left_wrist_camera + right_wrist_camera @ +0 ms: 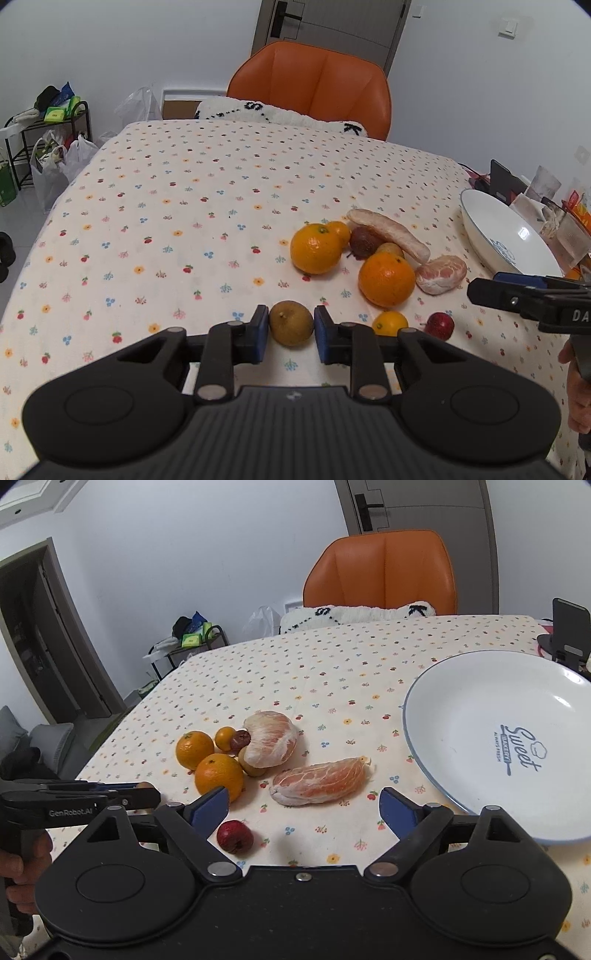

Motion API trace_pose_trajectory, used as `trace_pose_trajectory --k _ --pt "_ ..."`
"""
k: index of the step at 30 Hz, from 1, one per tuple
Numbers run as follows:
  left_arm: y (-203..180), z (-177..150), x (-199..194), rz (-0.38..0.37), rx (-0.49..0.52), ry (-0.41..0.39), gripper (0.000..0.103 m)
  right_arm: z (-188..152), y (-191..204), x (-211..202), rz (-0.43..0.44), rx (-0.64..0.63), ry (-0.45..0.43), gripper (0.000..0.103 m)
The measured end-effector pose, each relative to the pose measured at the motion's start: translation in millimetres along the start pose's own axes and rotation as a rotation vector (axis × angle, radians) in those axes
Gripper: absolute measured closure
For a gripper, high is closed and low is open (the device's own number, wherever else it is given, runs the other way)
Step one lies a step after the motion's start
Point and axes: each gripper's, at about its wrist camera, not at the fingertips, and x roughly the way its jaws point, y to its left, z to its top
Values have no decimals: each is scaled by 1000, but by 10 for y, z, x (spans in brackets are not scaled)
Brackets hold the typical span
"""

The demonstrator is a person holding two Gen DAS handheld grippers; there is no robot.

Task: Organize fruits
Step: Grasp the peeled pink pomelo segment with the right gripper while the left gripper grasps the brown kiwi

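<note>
Left claw point(291, 334): its 2 blue pads are flanking a small brown fruit point(291, 328) on the tabletop point(184, 206); narrow gaps are showing on both sides, so it is standing partly open around the fruit, not clamping it.
Right claw point(303, 808): it is gaping wide and holding nothing, hovering low over the cloth; a small red fruit point(235, 836) is sitting just inside its left finger.
Pomelo pieces: 1 peeled segment point(319, 781) is lying just ahead of the right claw's opening; a 2nd, curved segment point(271, 744) is lying farther back, leaning on the fruit cluster.
Oranges: 2 large ones, point(386, 278) and point(316, 248), are sitting in the cluster ahead of the left claw, with a smaller orange fruit point(340, 230) tucked behind the farther one.
Other cluster fruit: a dark reddish fruit point(364, 242) is sitting between the oranges and the curved segment; a small brownish fruit point(389, 250) is lying under that segment.
Small orange fruit point(390, 322): it is sitting just right of the left claw, beside the small red fruit.
Plate point(461, 709): white with a blue rim and the printed word "Sweet", it is lying empty on the right side of the tabletop, apart from all the fruit.
Tabletop: it is wearing a cream cloth with small flower prints.
Chair point(314, 85): an orange seat is standing at the far edge.
Hands: a hand point(22, 864) is gripping the left tool's handle at the picture's edge.
</note>
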Motion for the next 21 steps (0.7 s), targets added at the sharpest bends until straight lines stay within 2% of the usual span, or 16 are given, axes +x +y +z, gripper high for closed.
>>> trace_pose_trajectory --k 16,17,21 --pt "158 110 49 -10 -28 -13 78 79 184 352 -102 -147 39 16" --pt "165 111 48 -9 -30 -13 78 72 201 365 -112 -161 42 18" --pt "176 104 39 -20 -45 -15 78 43 262 404 -143 -216 65 35"
